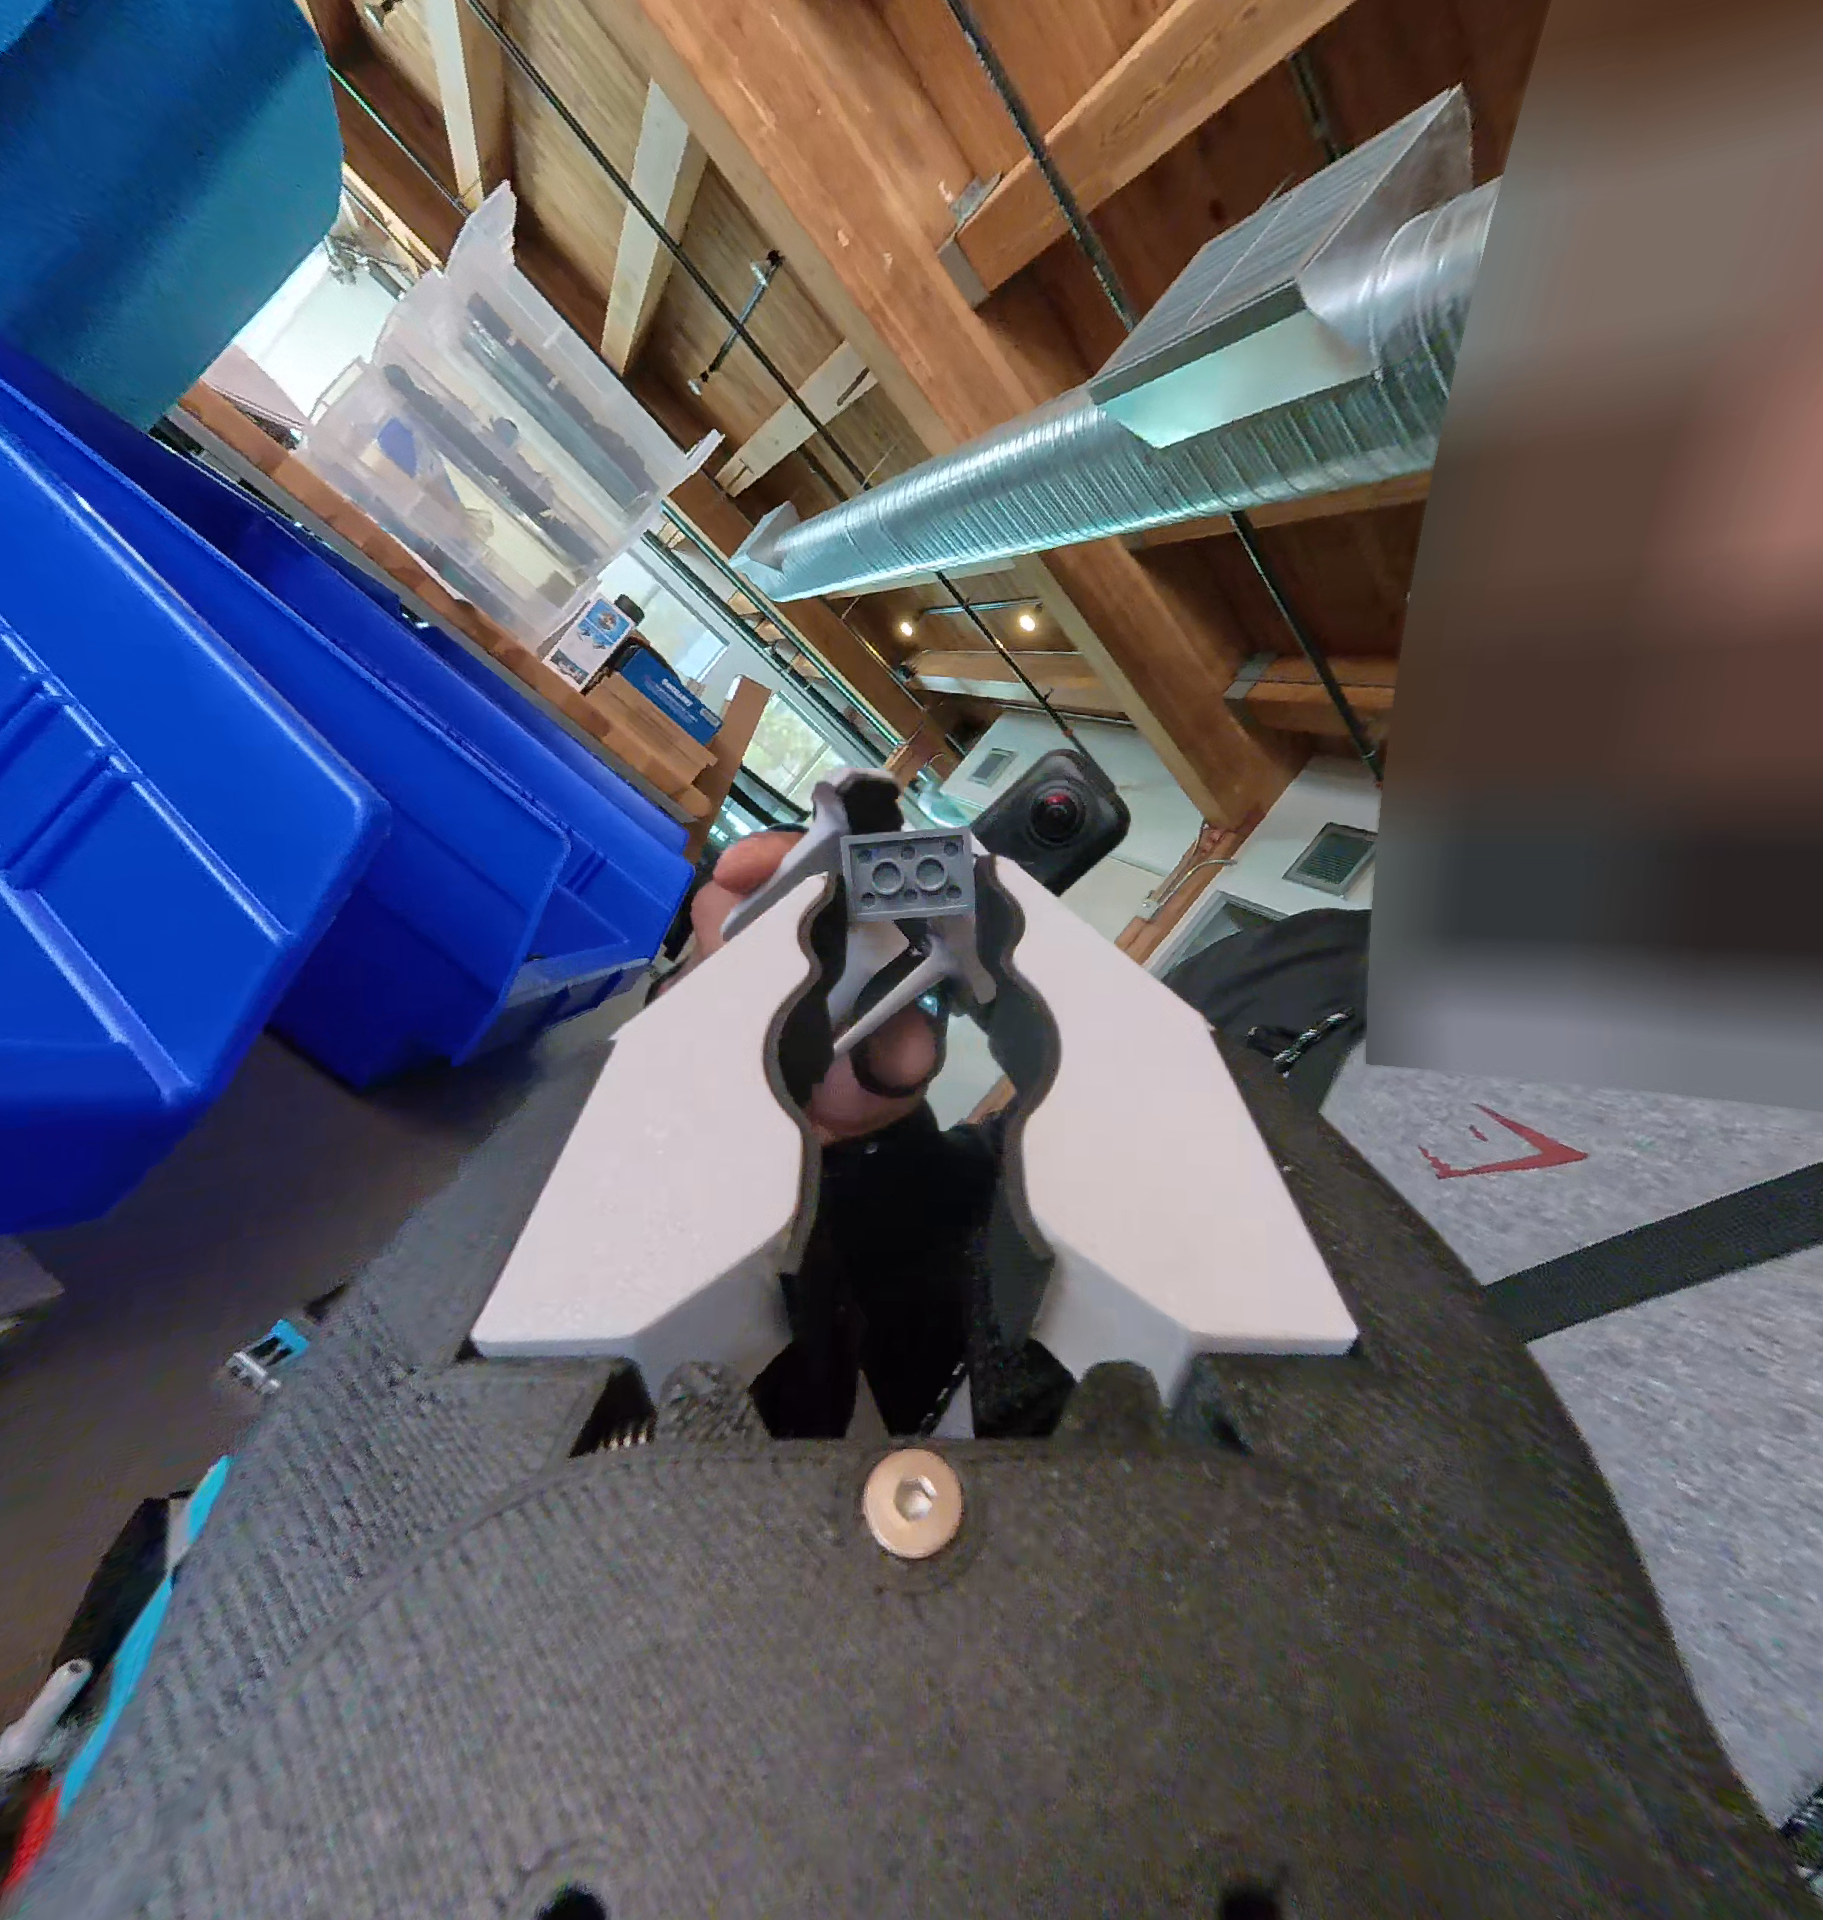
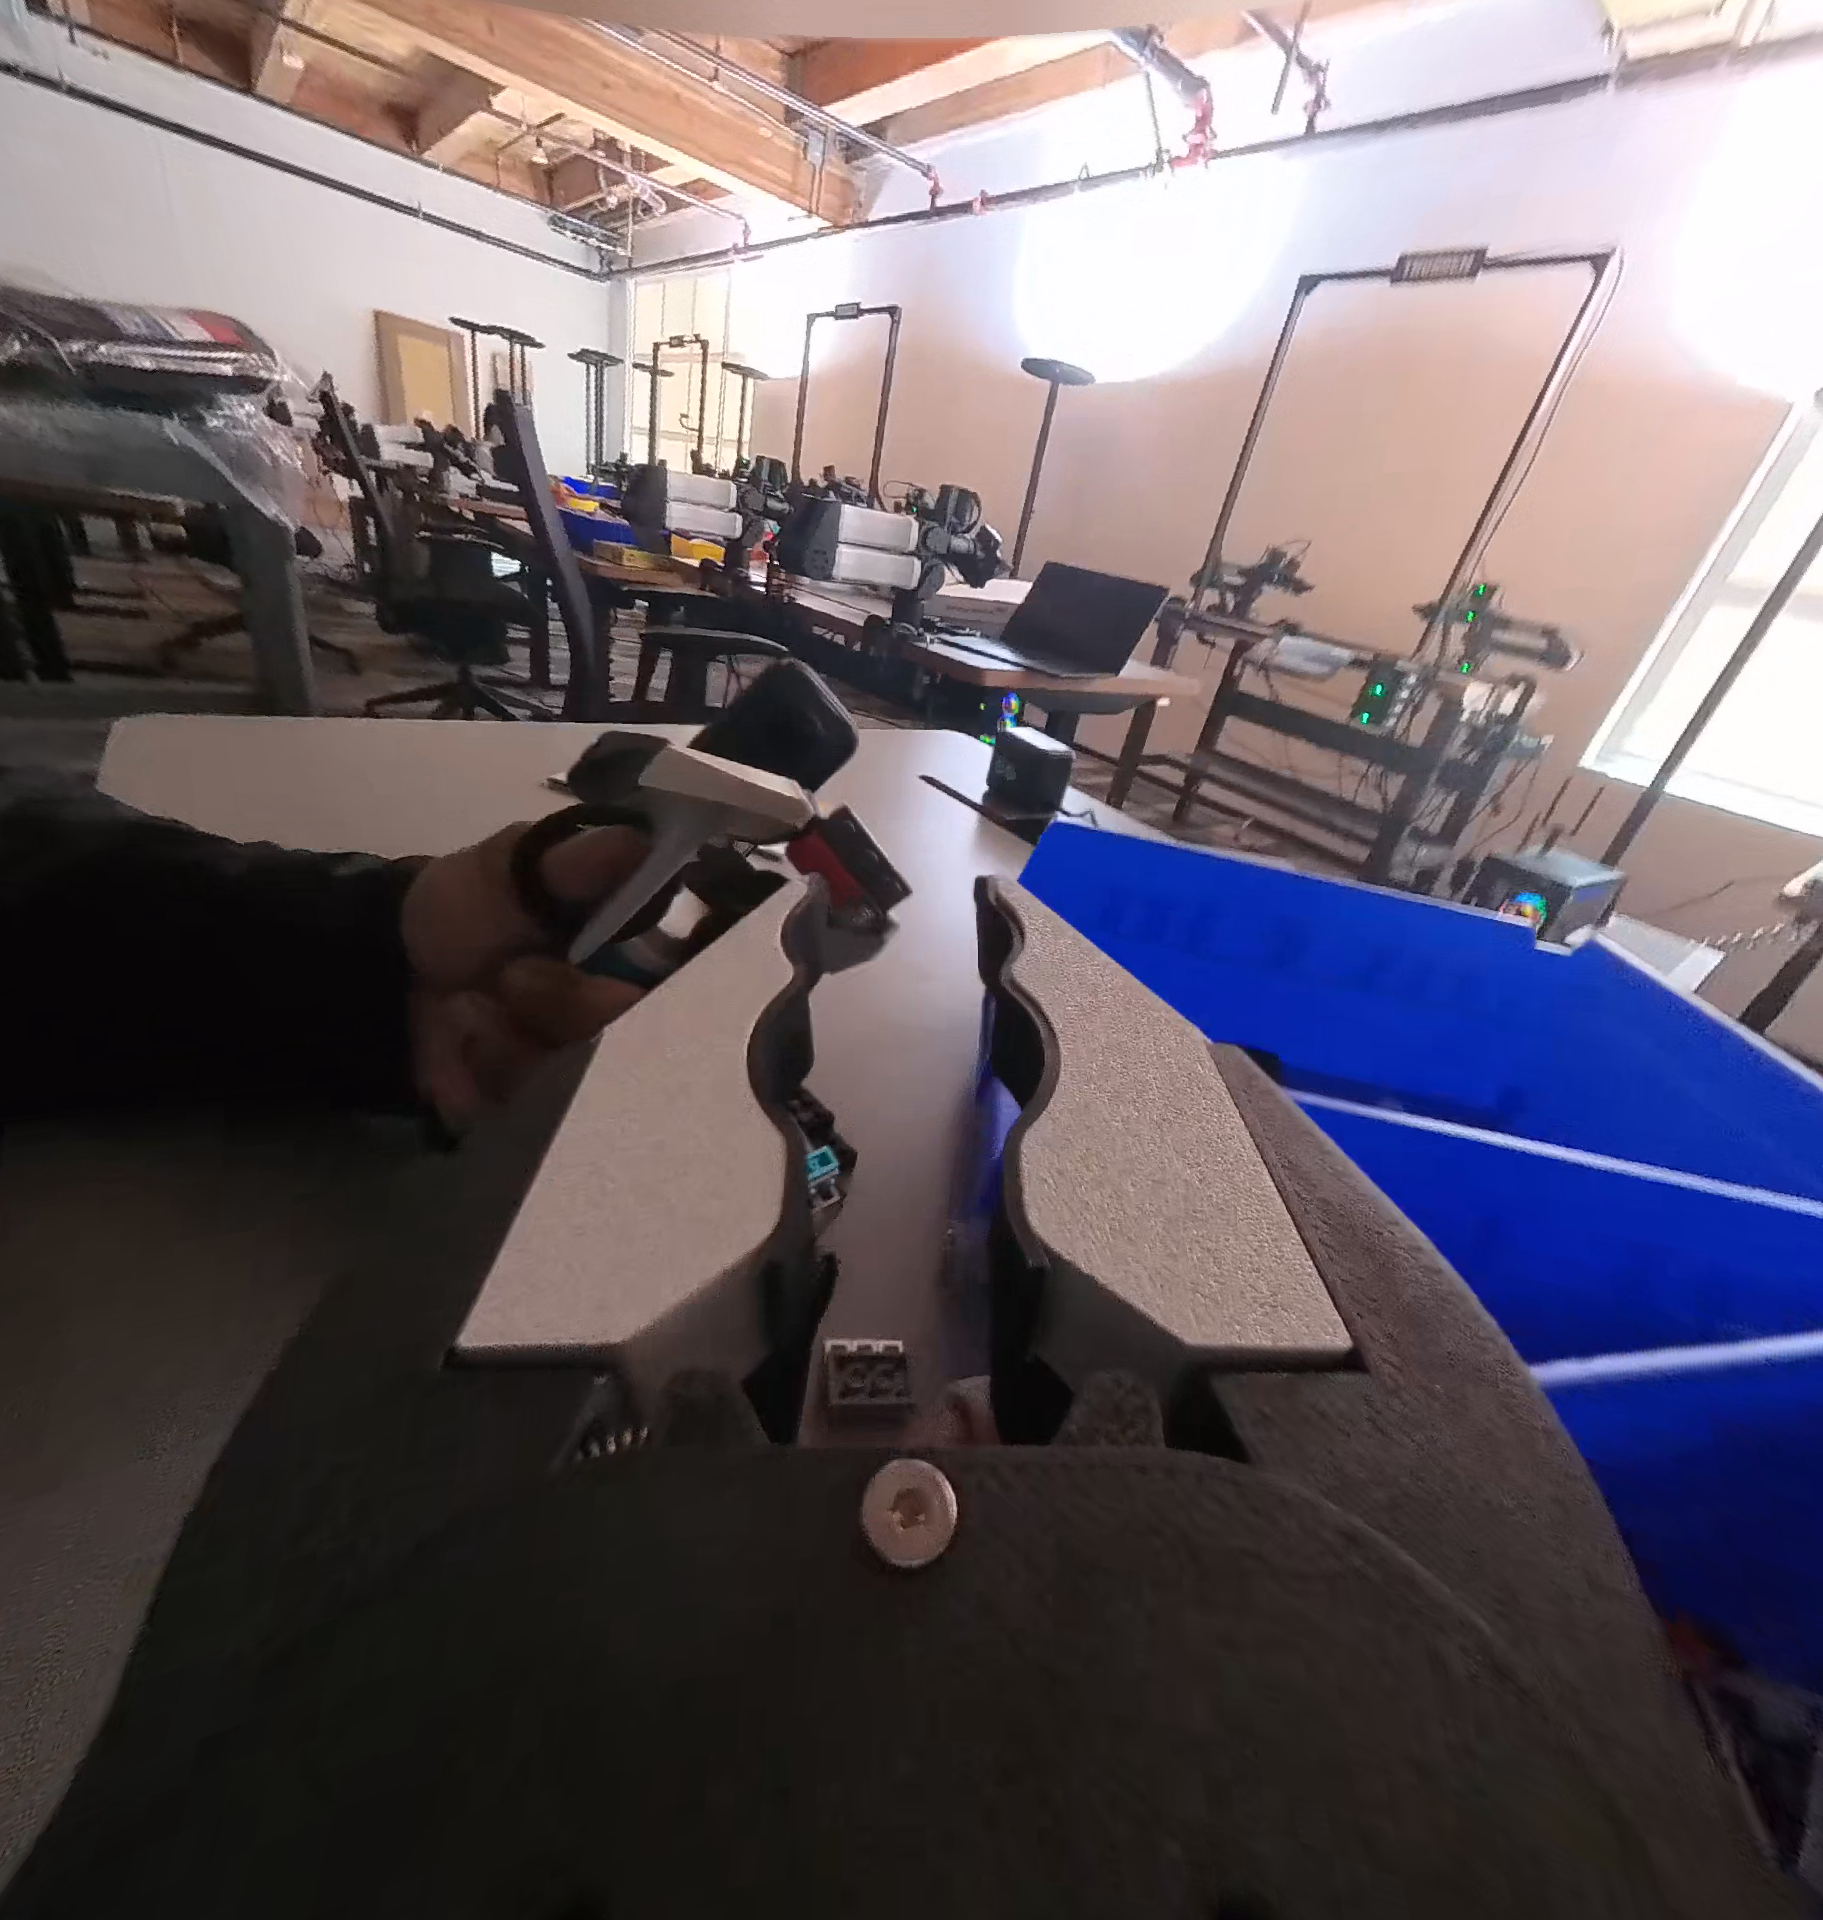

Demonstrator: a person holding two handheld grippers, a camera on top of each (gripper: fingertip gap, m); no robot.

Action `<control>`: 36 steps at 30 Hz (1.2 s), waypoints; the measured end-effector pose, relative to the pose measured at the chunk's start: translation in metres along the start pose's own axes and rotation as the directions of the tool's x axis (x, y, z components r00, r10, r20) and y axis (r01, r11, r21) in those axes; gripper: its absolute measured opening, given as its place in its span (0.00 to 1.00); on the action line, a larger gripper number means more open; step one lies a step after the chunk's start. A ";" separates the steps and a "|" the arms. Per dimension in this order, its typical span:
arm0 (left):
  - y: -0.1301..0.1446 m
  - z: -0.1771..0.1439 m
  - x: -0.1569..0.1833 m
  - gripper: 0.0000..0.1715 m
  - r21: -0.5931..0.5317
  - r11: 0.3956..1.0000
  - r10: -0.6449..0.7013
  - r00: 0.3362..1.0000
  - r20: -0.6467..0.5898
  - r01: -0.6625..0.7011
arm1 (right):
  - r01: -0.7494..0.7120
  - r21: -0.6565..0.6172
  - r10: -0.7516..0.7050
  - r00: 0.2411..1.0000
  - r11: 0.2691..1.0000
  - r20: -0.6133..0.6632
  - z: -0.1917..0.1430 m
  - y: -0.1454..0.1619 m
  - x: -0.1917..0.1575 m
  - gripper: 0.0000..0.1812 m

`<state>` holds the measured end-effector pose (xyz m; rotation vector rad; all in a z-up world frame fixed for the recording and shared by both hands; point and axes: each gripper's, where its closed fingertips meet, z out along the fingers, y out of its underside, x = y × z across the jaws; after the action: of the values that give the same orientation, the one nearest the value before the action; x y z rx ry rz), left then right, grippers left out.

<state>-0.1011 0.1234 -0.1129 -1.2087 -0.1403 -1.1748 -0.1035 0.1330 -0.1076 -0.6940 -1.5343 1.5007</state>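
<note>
My left gripper [image 1: 907, 883] points up and is shut on a small grey brick [image 1: 907, 876], whose underside faces the camera. Just beyond it are a hand [image 1: 865, 1081] and the right gripper's camera [image 1: 1052, 821]. In the right wrist view my right gripper [image 2: 896, 899] is open and empty above the grey table [image 2: 917, 997]. The left gripper [image 2: 720, 800], held by a hand [image 2: 512, 987], carries a dark and red brick piece [image 2: 850, 857] right by my left fingertip [image 2: 805, 914]. A grey brick [image 2: 865, 1387] and a teal brick [image 2: 819, 1164] lie on the table below.
Blue plastic bins stand close by, to the left in the left wrist view [image 1: 211, 831] and to the right in the right wrist view [image 2: 1458, 1091]. A small black device [image 2: 1029, 767] sits at the table's far edge. Chairs, a laptop [image 2: 1078, 618] and work tables stand behind. Only a small space, under 4 cm, lies between the two pairs of fingers.
</note>
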 end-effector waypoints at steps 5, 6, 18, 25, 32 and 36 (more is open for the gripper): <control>0.006 0.002 -0.001 0.15 -0.021 1.000 -0.012 1.000 -0.006 0.012 | 0.116 0.005 -0.116 0.992 0.993 0.041 0.006 0.002 -0.014 0.17; 0.007 0.002 -0.001 0.15 -0.025 1.000 -0.015 1.000 -0.007 0.014 | 0.135 0.001 -0.135 0.990 0.991 0.043 0.007 0.003 -0.016 0.17; 0.012 -0.003 -0.006 0.15 -0.082 0.994 -0.071 0.997 -0.020 0.069 | 0.285 -0.010 -0.281 0.950 0.958 0.139 0.018 0.011 -0.021 0.10; 0.013 -0.005 -0.004 0.16 -0.110 0.990 -0.087 0.996 -0.028 0.084 | 0.314 0.014 -0.308 0.919 0.949 0.246 0.016 0.011 -0.027 0.10; 0.021 -0.002 -0.004 0.17 -0.137 0.976 -0.177 0.983 -0.052 0.168 | 0.325 0.027 -0.321 0.910 0.945 0.262 0.007 0.013 -0.031 0.10; 0.028 0.002 -0.003 0.17 -0.164 0.967 -0.206 0.977 -0.057 0.195 | 0.333 0.028 -0.328 0.907 0.942 0.265 0.001 0.013 -0.034 0.10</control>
<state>-0.0807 0.1231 -0.1317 -1.3097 -0.1181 -1.4275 -0.0903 0.1056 -0.1270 -0.2249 -1.7671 1.3592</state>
